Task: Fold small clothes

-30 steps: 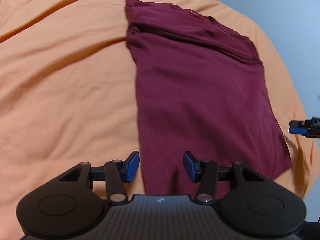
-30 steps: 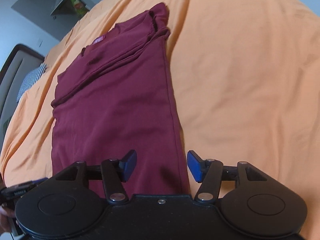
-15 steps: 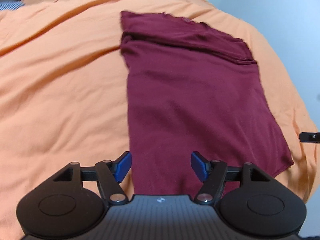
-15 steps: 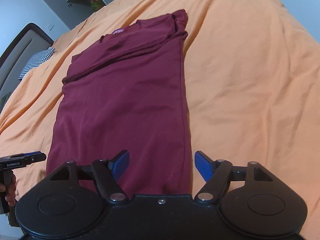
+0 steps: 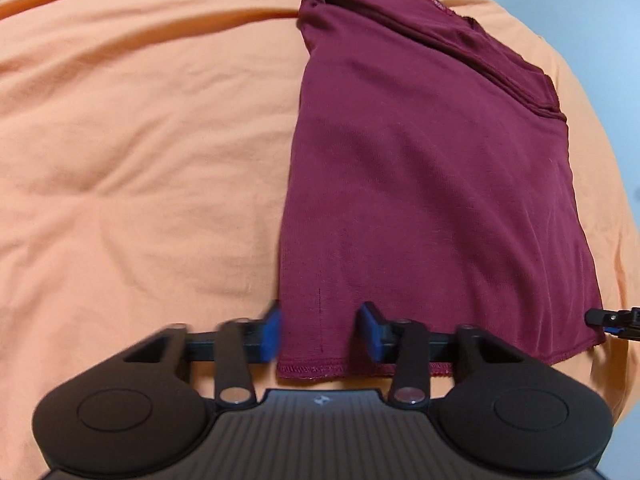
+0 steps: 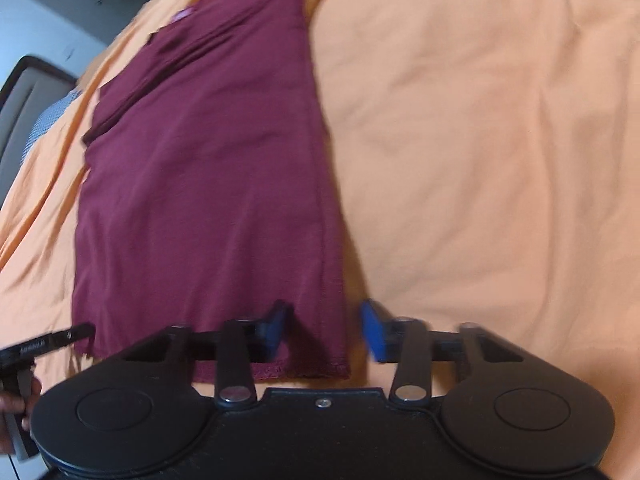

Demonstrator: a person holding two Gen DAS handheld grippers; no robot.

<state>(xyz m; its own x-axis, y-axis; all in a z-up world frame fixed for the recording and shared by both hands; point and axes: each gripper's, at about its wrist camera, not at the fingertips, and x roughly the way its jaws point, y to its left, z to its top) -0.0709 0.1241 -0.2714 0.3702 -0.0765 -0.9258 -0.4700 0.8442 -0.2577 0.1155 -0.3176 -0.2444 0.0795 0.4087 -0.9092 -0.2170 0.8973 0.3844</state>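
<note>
Folding partly done: shirt (image 5: 432,184) lies flat on orange cover (image 5: 140,160) as a long narrow strip, sides apparently turned in, doubled layers visible at far collar end.
Near hem toward both grippers, stitched edge visible.
Left gripper (image 5: 320,334): jaws apart, nothing held, straddling left hem corner; left pad just outside cloth edge, right pad over cloth.
Right gripper (image 6: 326,330): jaws apart, nothing held, straddling right hem corner; left pad over cloth, right pad over bare cover.
Contact with fabric: cannot tell from either view; some motion blur on pads.
Right gripper tip also seen at far right of left view, beside hem corner.
Hand (image 6: 14,404) on left gripper handle seen at edge of right view.
Judged status: lengthwise folds complete, crosswise fold not yet done.
Judged remaining: pinch both hem corners, carry hem up toward collar, lay down square, possibly once more for a compact stack.
Risk: thin knit slipping, layers separating at corners.
</note>
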